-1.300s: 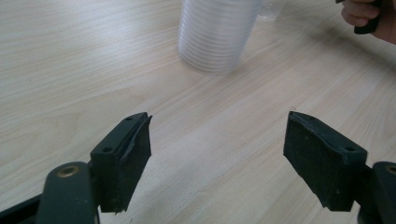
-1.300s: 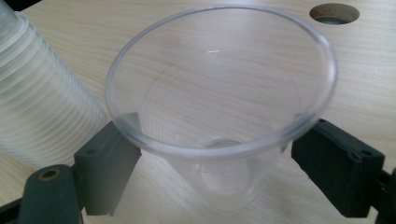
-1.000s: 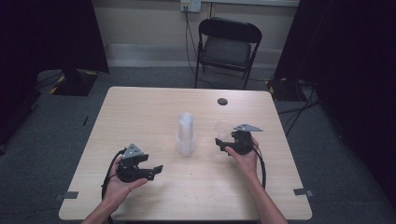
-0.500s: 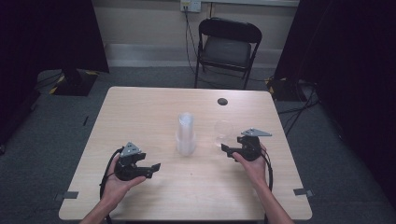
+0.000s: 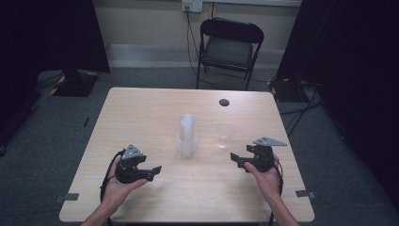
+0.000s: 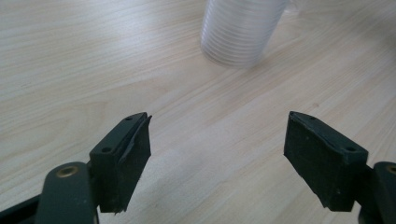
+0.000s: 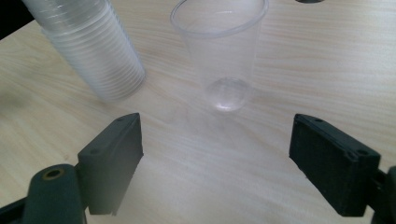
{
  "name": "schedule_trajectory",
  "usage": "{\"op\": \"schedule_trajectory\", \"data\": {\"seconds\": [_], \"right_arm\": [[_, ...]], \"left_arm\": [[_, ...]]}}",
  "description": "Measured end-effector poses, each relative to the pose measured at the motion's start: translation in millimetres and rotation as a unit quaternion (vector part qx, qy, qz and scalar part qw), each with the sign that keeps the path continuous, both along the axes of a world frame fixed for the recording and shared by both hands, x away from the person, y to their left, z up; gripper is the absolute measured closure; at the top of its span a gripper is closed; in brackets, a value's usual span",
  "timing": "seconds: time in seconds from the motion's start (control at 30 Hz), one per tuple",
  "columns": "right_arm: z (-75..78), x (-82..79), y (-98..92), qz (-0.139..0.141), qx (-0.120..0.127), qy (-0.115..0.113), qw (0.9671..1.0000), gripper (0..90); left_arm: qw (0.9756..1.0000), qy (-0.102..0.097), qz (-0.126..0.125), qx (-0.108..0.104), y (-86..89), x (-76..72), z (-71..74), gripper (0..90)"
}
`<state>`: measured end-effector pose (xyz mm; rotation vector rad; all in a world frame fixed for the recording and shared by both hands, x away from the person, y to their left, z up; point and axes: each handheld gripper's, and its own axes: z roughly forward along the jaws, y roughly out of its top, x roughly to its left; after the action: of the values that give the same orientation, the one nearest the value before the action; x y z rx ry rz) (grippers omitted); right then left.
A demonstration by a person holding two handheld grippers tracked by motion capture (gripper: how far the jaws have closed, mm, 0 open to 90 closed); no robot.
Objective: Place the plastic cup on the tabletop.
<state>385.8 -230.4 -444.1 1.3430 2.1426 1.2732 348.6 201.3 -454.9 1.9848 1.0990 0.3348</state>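
In the middle of the high view stands a stack of clear cups (image 5: 187,136) on the pale wooden surface (image 5: 141,113), and just to its right, apart from it, a single clear cup (image 5: 224,135) stands upright. In the lower left of the frame the left tool (image 5: 155,170) rests in a hand (image 5: 121,183), its jaws apart and pointing right toward the stack, nothing between them. In the lower right the right tool (image 5: 234,159) sits in the other hand (image 5: 266,179), pointing left, near the single cup but clear of it. Its jaws have just been closing a little, yet they stand wide with nothing between them. A small dark disc (image 5: 224,102) lies on the surface in the upper right part of it, and a black folding chair (image 5: 229,47) stands beyond the far edge.

In the left gripper view the two black jaws stand far apart at the bottom of the frame over bare wood, and the ribbed base of the stack of clear cups (image 6: 240,30) stands at the upper middle, well ahead of them.

In the right gripper view the jaws again stand wide at the bottom corners. The single clear cup (image 7: 224,51) stands upright in the upper middle, ahead of the gap and untouched. The stack of clear cups (image 7: 88,46) leans across the upper left, apart from the single cup.
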Motion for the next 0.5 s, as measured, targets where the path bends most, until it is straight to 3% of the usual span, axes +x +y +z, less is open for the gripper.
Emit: {"op": "schedule_trajectory", "data": {"seconds": [0.1,0.33,0.5], "right_arm": [[1.6,-9.2,-5.3,-0.002,0.010,0.000,1.0000,17.2],[4.1,-30.0,-12.4,-0.003,0.001,-0.009,1.0000,17.7],[-4.9,-46.4,-20.6,-0.017,0.007,-0.003,0.9998,17.7]], "left_arm": [[1.0000,0.004,0.005,-0.002,-0.3,0.2,-0.7,22.4],[1.0000,0.007,0.007,0.000,-0.1,0.1,-0.6,22.4],[0.9999,0.011,0.004,0.004,-3.3,-0.6,-4.0,22.4]]}}
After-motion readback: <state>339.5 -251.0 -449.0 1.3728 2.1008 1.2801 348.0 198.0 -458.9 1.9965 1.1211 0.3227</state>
